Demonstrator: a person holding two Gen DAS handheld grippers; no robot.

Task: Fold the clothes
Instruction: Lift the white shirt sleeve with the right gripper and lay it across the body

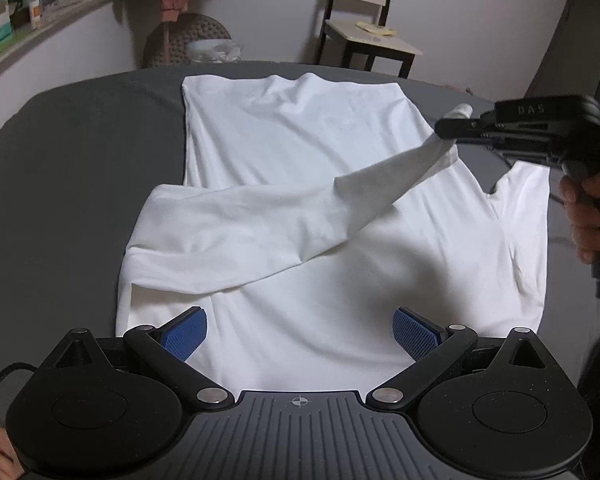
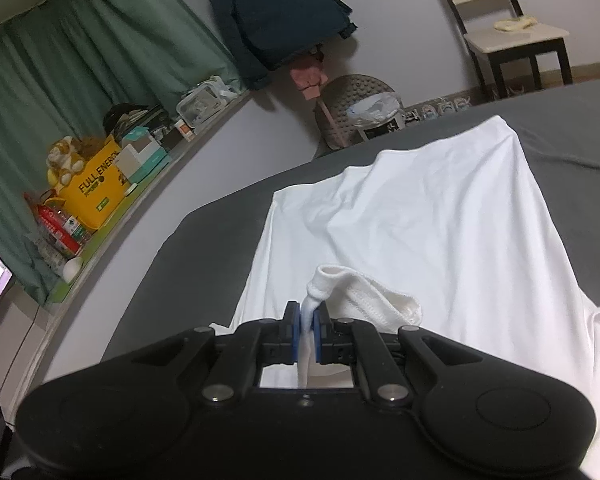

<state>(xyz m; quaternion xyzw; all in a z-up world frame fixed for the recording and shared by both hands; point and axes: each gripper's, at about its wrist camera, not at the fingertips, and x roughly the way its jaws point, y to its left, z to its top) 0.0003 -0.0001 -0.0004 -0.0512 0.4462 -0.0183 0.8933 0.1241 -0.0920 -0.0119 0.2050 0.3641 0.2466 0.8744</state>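
A: Where is the shirt?

B: The white long-sleeved shirt (image 1: 300, 152) lies spread on the dark grey bed cover (image 1: 68, 168), straight ahead of the left gripper (image 1: 300, 332) and partly under it. One sleeve (image 1: 260, 224) is drawn across the body of the shirt and rises off it toward the right.

A: And who has that sleeve?

B: The right gripper (image 2: 309, 320). Its blue pads (image 2: 295, 328) are pressed together on the cuff (image 2: 340, 280), which bunches up just beyond the fingertips. The left one carries nothing; its fingers stand wide apart above the near part of the shirt.

A: What else is around?

B: Beyond the bed, ahead of the left gripper, a dark-framed chair (image 1: 368, 40) with something pale on the seat, and a grey bin with a plastic liner (image 1: 204, 44). Off to the right gripper's left runs a ledge (image 2: 140, 184) crowded with boxes and a yellow container (image 2: 96, 188), green curtains (image 2: 80, 60) behind it and a dark jacket (image 2: 276, 12) hanging on the wall.

A: Anything hard to read?

B: The near edge of the shirt is hidden under both gripper bodies. Whether the left fingers touch the cloth, I cannot tell. The hand on the right gripper's handle (image 1: 584, 216) is cut off at the frame edge.
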